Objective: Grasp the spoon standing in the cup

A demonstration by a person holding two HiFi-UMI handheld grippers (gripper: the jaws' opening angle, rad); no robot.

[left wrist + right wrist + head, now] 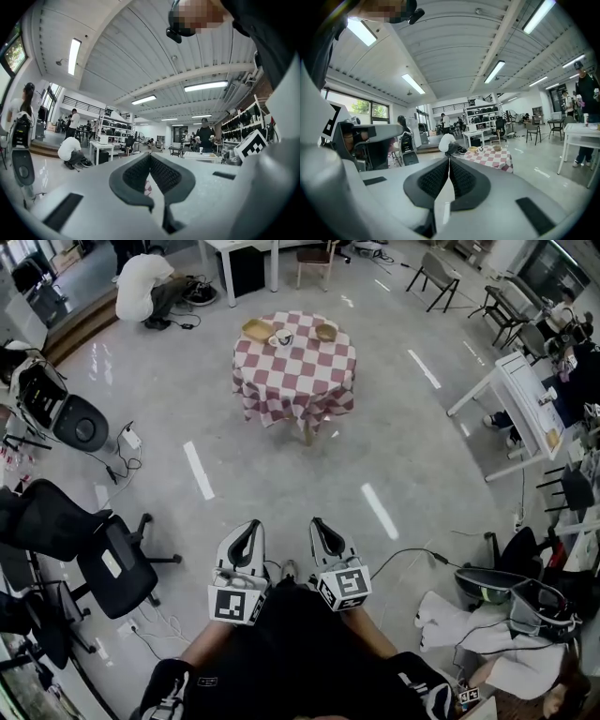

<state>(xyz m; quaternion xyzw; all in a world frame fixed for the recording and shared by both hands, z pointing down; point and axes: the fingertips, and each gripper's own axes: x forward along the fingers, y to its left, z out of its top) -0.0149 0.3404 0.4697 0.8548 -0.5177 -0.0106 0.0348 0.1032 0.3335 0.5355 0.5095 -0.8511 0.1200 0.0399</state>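
Holding the left gripper (248,525) and right gripper (319,522) clenched, empty, at lower centre, seemingly just for carrying, we stand well apart from the cup (281,338) on the bench (298,381), upper centre; spoon indiscernible.

A broad stretch of bare grey floor (281,474) lay open on the near side of the round table with the checked cloth (293,371), giving a straight lane up to its edge. Left of that lane black office chairs (112,563) and trailing cables (127,451) crowded the floor, and to the right stood a white table (516,399) and a heap of bags (511,601). On the tabletop the cup (281,338) sat between a shallow basket (256,330) and a small bowl (326,332), near both, with bare cloth in front of it.
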